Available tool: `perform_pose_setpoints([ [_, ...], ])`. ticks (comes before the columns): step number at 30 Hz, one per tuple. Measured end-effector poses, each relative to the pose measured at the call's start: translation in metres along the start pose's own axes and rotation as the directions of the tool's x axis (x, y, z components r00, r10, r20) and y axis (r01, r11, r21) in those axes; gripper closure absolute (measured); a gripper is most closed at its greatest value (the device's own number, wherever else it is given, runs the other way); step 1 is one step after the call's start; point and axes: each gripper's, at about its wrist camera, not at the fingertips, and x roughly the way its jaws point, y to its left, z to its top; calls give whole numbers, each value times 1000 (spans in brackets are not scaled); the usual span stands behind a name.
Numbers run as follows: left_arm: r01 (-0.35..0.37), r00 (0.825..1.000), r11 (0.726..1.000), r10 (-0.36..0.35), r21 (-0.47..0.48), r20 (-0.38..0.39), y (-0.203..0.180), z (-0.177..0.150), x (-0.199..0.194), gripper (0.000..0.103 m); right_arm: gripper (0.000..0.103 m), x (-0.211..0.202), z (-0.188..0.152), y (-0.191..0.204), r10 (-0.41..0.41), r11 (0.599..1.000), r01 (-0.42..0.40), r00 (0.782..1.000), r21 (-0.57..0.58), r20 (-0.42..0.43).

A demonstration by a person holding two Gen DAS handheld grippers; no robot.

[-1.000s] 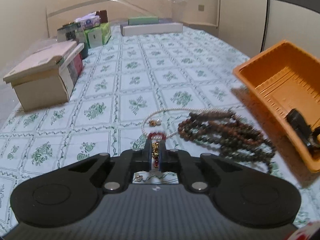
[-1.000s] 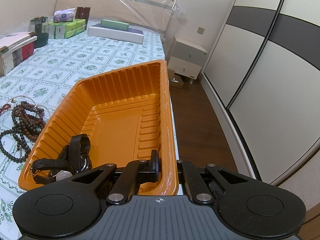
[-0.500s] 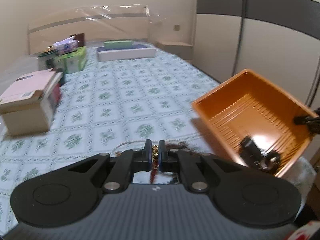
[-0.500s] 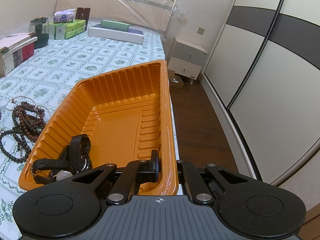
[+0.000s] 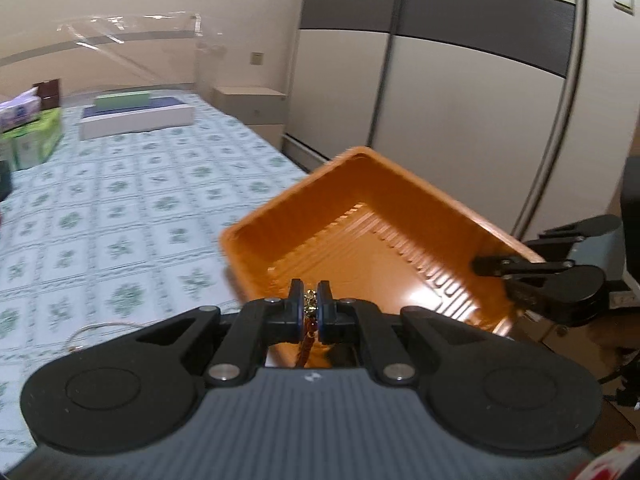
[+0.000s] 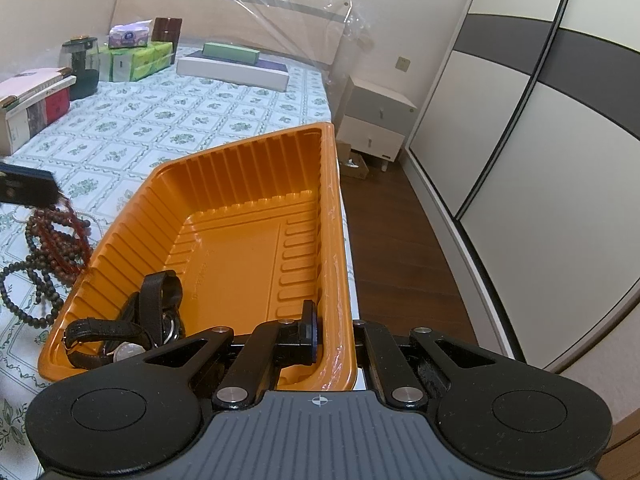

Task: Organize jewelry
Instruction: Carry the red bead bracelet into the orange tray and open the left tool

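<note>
Watches (image 6: 120,332) are already laid at seven o'clock in the tray (image 6: 334,240) clamped by the right gripper (image 6: 320,332), a bracelet (image 5: 309,320) is gripped by the left gripper (image 5: 309,300), and beads (image 6: 48,248) are left on the bed (image 6: 160,120).

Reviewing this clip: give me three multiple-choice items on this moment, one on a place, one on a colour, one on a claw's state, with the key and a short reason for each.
1. Where do the black-strapped watches lie?
A. on the bedspread
B. in the tray's near left corner
C. on the nightstand

2. What colour is the tray?
A. orange
B. green
C. white

3. What is the left claw doing?
A. standing wide open and empty
B. gripping the tray's rim
C. pinching a red bead bracelet with a gold charm

Key: 1 B, the right wrist view shows the straps piled in that corner. 2 A, both views show it orange. 3 C, the charm sits between its closed fingers and red beads hang below; it is the right claw that clamps the tray's rim.
</note>
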Motion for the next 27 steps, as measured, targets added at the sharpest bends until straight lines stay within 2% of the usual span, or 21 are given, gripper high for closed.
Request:
perform_pose_setpoints([
  [10,57,997,998,-55,41,-55,-28,-9,30,98,99,1,1,-1,5,1000,-5,1000,5,0],
  [15,79,996,996,-76,52,-43,-36,-9,30,98,99,1,0,-2,5,1000,-5,1000,7,0],
  [21,70,995,997,-66,45,-71,-34,-11,37,97,99,1,0,-1,5,1000,-5,1000,8,1],
  [23,59,995,998,-55,39,-81,-33,-13,39,93,99,2,0,-2,5,1000,-5,1000,8,0],
  [24,61,995,998,-59,34,-80,-31,-14,39,84,99,1,0,-1,5,1000,-5,1000,9,0],
  [25,62,995,998,-59,30,-77,-29,-15,37,79,99,1,-1,-1,5,1000,-5,1000,9,1],
  [27,54,996,998,-52,25,-70,-26,-16,32,79,99,1,-1,-1,4,1000,-4,1000,10,1],
])
